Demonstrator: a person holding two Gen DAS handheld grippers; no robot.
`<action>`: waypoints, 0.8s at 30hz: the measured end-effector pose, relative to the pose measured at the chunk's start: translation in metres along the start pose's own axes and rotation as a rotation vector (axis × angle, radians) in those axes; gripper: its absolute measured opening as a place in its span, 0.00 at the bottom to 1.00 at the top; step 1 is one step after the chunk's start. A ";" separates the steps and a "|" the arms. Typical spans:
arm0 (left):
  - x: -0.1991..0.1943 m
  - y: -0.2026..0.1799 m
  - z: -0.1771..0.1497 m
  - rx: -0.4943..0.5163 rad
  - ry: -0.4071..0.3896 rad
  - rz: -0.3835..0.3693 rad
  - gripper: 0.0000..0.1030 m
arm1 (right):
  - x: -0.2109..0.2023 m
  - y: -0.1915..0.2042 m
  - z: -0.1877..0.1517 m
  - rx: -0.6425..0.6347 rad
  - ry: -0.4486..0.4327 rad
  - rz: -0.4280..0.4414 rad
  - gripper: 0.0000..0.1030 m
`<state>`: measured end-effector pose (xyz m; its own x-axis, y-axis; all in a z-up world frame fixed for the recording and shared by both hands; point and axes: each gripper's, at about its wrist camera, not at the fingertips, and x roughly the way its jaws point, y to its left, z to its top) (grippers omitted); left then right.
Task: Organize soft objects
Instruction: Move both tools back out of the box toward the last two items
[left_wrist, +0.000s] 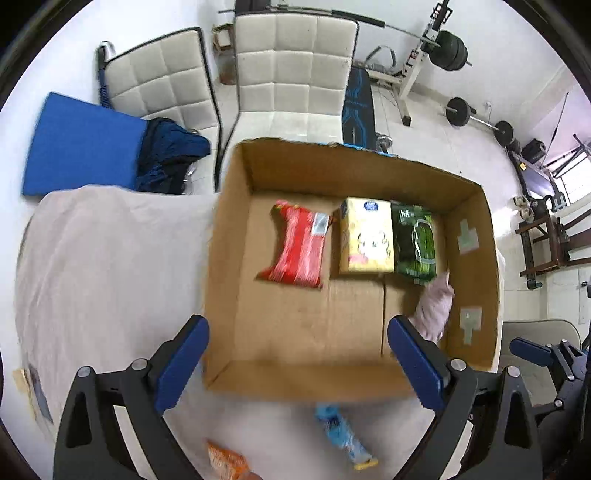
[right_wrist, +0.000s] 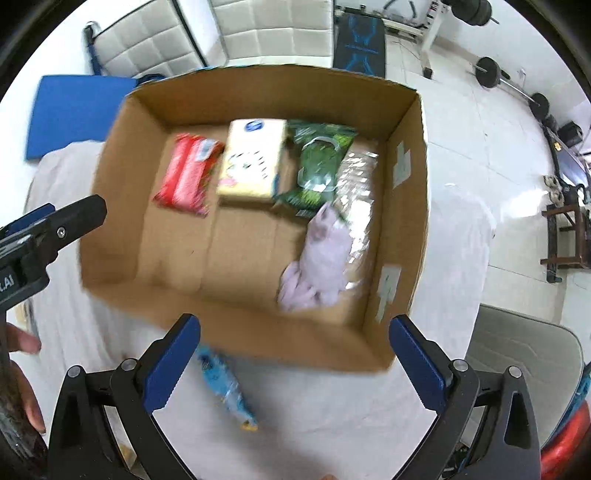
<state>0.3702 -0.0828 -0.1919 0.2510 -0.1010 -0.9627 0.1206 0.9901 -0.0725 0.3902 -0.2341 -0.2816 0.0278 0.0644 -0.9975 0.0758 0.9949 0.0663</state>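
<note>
An open cardboard box (left_wrist: 229, 236) (right_wrist: 118, 173) stands on a white-covered table. Inside lie a red packet (left_wrist: 299, 245) (right_wrist: 186, 175), a yellow pack (left_wrist: 365, 236) (right_wrist: 253, 162), a green pack (left_wrist: 413, 240) (right_wrist: 319, 162) and a pale lilac soft item in clear wrap (left_wrist: 434, 310) (right_wrist: 325, 254). A blue packet (left_wrist: 343, 434) (right_wrist: 225, 387) and an orange packet (left_wrist: 225, 459) lie on the table in front of the box. My left gripper (left_wrist: 297, 365) is open and empty above the box's near wall. My right gripper (right_wrist: 295, 365) is open and empty, also at the near wall.
Two white padded chairs (left_wrist: 291, 66) stand behind the table, with a blue mat (left_wrist: 81, 144) and dark blue cloth (left_wrist: 166, 155) at left. Gym weights and a bench (left_wrist: 450, 51) fill the far right. A grey chair seat (right_wrist: 524, 354) sits at right.
</note>
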 end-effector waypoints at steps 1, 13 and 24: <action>-0.009 0.003 -0.012 -0.005 -0.009 -0.001 0.96 | 0.002 0.007 -0.007 -0.016 -0.005 0.002 1.00; -0.020 0.059 -0.141 -0.112 0.075 0.137 0.96 | 0.060 0.077 -0.092 -0.148 0.115 0.041 1.00; 0.061 0.096 -0.194 -0.195 0.231 0.122 0.96 | 0.146 0.105 -0.106 -0.154 0.218 -0.033 1.00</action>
<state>0.2112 0.0254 -0.3085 0.0249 0.0218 -0.9995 -0.0887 0.9959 0.0196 0.2964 -0.1121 -0.4226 -0.1885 0.0307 -0.9816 -0.0797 0.9957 0.0465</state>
